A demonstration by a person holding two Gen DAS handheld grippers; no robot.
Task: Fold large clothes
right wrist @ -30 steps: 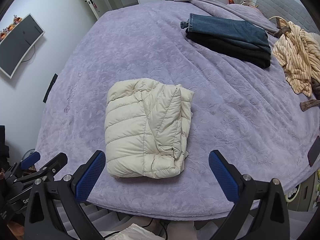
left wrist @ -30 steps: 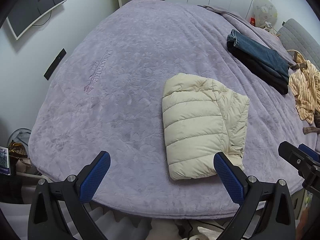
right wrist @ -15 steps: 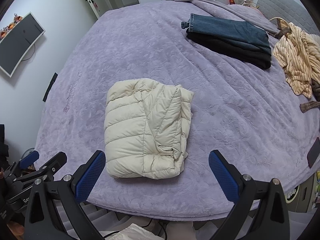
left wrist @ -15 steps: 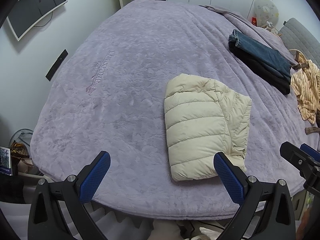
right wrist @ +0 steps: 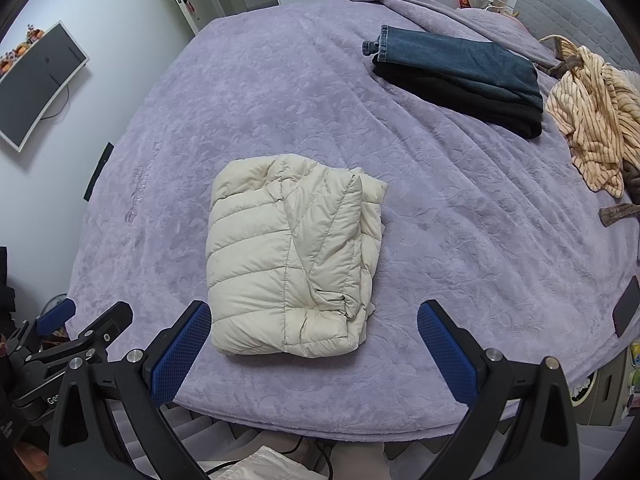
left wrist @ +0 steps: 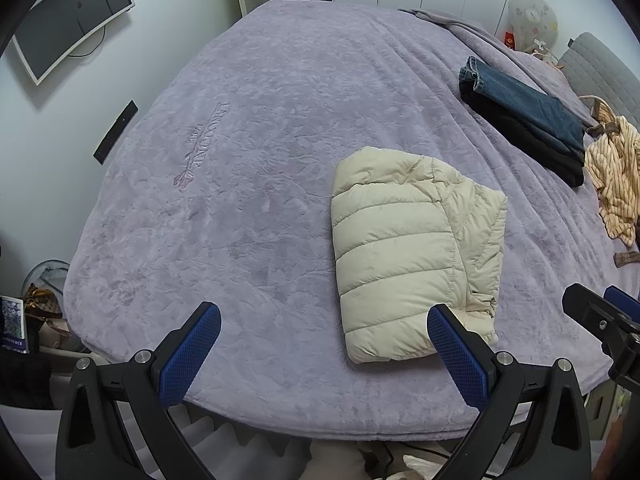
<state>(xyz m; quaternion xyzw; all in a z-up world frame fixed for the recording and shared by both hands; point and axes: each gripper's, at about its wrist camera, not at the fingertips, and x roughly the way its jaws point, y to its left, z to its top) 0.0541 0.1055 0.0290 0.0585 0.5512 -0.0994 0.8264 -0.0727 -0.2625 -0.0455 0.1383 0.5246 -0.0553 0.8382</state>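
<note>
A cream quilted puffer jacket (left wrist: 408,248) (right wrist: 292,256) lies folded into a compact rectangle near the front edge of the purple bed cover (left wrist: 240,160) (right wrist: 440,220). My left gripper (left wrist: 324,344) hovers open above the bed's front edge, left of the jacket, holding nothing. My right gripper (right wrist: 314,344) is open too, level with the jacket's near end and apart from it. Each gripper shows at the edge of the other's view.
Folded jeans on a black garment (left wrist: 528,120) (right wrist: 460,76) lie at the back right. A crumpled orange striped garment (left wrist: 616,176) (right wrist: 596,116) sits at the right edge. A dark phone (right wrist: 626,306) rests at the right edge. A monitor (left wrist: 72,16) hangs on the left wall.
Both views have drifted only slightly; the jacket has not moved and both grippers stay open.
</note>
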